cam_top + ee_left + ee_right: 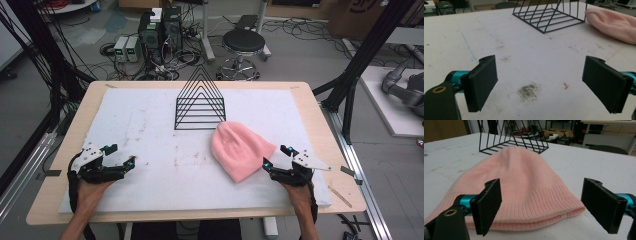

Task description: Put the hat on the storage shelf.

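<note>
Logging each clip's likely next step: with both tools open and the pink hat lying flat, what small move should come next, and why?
Probably ease the right tool forward onto the ribbed brim of the pink hat. Its jaws stand open right at that edge with nothing between them, while the left tool sits far off over the bare white mat.

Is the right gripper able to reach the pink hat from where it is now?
Probably yes. The right gripper has its jaws open just beside the ribbed edge of the pink hat, and nothing lies between them on the white mat.
</note>
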### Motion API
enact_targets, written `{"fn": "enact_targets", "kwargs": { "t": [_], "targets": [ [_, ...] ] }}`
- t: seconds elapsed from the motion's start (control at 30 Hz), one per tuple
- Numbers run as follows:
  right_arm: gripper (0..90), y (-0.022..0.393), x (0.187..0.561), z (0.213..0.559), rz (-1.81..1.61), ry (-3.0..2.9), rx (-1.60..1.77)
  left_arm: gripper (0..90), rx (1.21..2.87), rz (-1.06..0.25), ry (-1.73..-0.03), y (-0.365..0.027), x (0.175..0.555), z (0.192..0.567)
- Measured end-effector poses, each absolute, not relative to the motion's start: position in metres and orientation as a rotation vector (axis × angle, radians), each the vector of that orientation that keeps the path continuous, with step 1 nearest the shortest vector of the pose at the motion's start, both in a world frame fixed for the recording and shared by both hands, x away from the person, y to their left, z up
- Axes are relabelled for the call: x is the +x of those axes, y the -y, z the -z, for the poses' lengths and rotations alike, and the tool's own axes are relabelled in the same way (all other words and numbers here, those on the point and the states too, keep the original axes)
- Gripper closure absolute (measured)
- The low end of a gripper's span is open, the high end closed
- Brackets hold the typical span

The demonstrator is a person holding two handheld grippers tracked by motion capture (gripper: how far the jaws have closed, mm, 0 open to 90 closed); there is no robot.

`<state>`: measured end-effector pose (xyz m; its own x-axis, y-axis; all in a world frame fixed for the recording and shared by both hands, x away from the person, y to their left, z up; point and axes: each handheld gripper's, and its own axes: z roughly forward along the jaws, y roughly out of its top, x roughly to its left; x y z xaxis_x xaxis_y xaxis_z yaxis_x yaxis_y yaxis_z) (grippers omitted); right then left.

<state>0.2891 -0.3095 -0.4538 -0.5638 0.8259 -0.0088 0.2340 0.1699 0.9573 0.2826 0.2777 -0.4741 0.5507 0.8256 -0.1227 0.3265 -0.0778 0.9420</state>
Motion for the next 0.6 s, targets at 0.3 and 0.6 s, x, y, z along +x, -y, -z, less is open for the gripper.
{"fn": "enact_targets", "kwargs": {
  "t": [0.3,0.6],
  "targets": [
    [16.9,0.3104,0.2935,0.4533,-1.415,-1.943,1.025,12.7,1.668,-0.552,-0.979,-0.2772,0.2832,0.4741],
    [16.9,0.3098,0.2931,0.4533,-1.408,-1.938,1.028,12.7,1.658,-0.557,-0.953,-0.2770,0.2866,0.4677]
  ]
}}
